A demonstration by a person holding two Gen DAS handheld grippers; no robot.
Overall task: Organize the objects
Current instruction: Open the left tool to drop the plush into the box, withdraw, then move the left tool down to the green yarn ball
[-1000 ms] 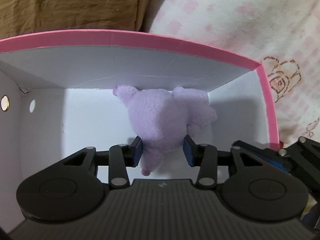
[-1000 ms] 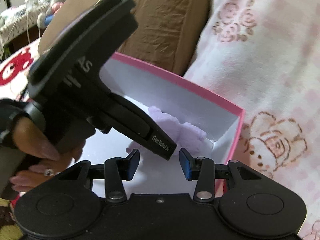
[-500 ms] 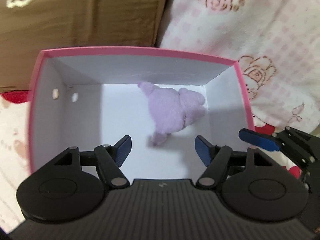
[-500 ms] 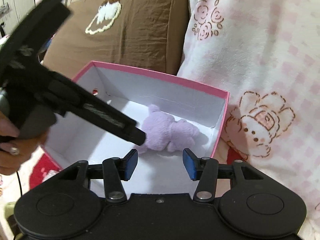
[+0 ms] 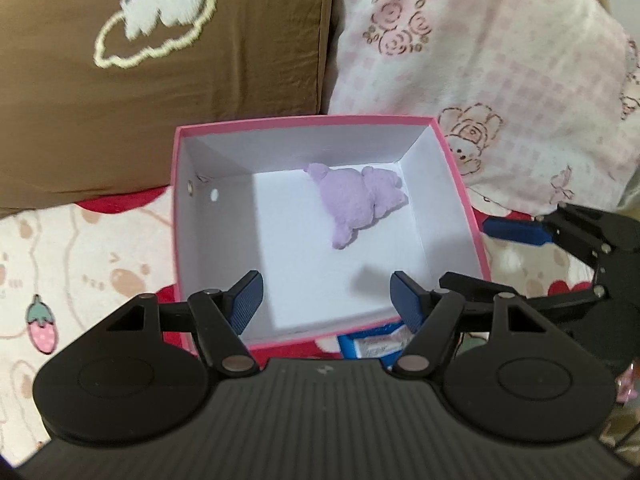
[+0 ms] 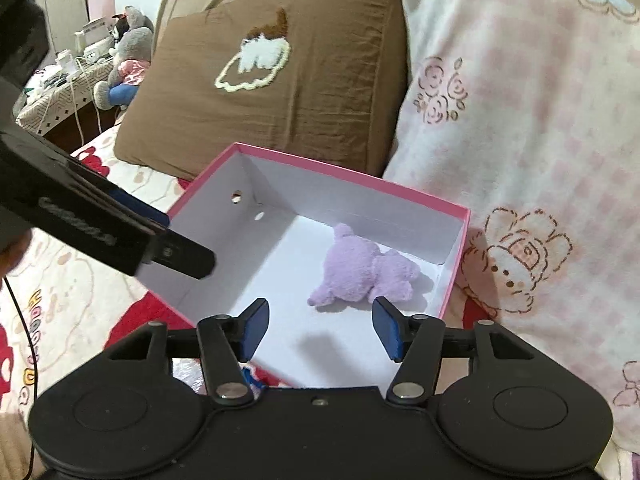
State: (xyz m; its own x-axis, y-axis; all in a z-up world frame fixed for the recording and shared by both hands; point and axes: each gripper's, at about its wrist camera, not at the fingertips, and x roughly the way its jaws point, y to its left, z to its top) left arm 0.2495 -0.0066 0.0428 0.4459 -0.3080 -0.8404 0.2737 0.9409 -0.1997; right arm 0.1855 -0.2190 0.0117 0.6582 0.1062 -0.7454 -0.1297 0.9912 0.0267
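Bedding surrounds a pink box [image 5: 460, 184] holding a purple plush [image 5: 356, 200], lying beyond both empty, half-open tongs; right tongs [image 6: 320, 330] nearer, just widening.

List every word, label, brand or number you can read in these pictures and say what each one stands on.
Nothing reads clearly.
Raised lettering on the side of the left hand-held gripper, in the right wrist view: blurred, unreadable.
Coloured letters on the bedsheet at the left edge: too distorted to read.
Print on the blue-and-white packet by the pink box: too small and half hidden.
The purple plush toy and brown pillow bear no text.
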